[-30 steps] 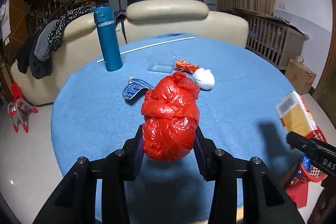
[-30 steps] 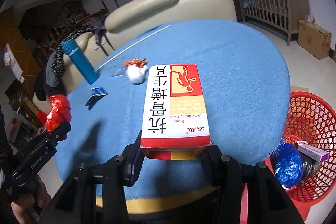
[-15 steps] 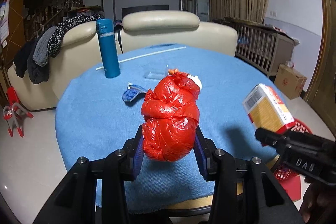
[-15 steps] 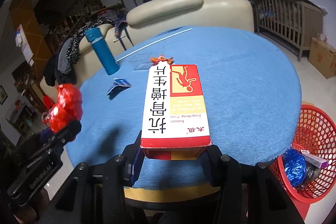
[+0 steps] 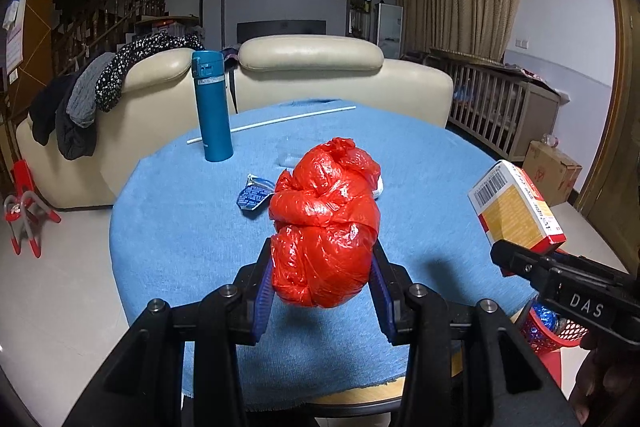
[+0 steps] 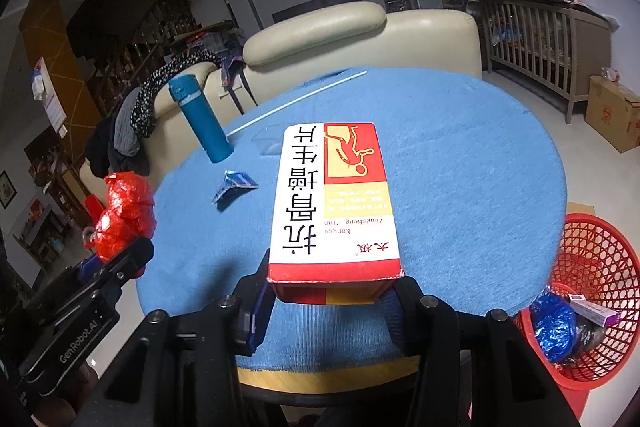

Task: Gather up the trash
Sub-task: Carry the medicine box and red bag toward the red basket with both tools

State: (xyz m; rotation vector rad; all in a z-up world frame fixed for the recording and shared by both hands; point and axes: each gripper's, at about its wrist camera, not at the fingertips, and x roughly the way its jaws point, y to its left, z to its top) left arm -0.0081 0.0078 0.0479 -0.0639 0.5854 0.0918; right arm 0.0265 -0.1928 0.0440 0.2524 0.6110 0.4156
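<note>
Sofa [image 5: 308, 67]: cream leather, behind the table; dark and spotted clothes [image 5: 80, 103] are draped over its left arm.
Round table [image 5: 180, 227]: covered with a blue cloth, fills the middle of both views.
Wooden crib [image 5: 500, 107]: against the right wall, a cardboard box [image 5: 552, 173] on the floor near it.
Red mesh basket [image 6: 596, 267]: on the floor just beside the table's near right edge; a blue crumpled bag [image 6: 554, 323] and a small purple-ended box [image 6: 592, 309] lie inside.
Left gripper [image 5: 322, 291]: its jaws are clamped on the red plastic bag [image 5: 324, 227], a knotted bundle carried clear above the cloth at the near side of the table.
Right gripper [image 6: 330, 301]: its jaws pinch the near end of the medicine box [image 6: 334, 195], which is red, white and yellow with large Chinese characters, lifted above the table and reaching forward from the jaws.
Blocking: the bag hides the middle of the table in the left wrist view, the box does the same in the right wrist view.
Teal flask [image 5: 212, 107]: upright at the far left of the table.
White rod [image 5: 272, 123]: thin, lying across the far side behind the flask.
Clear plastic piece [image 6: 272, 143]: faint, possibly a small tray; hard to make out.
Blue wrapper [image 5: 254, 193]: flat on the cloth, between the flask and the held bag.
White lump [image 5: 379, 185]: peeks out just right of the bag, mostly hidden.
</note>
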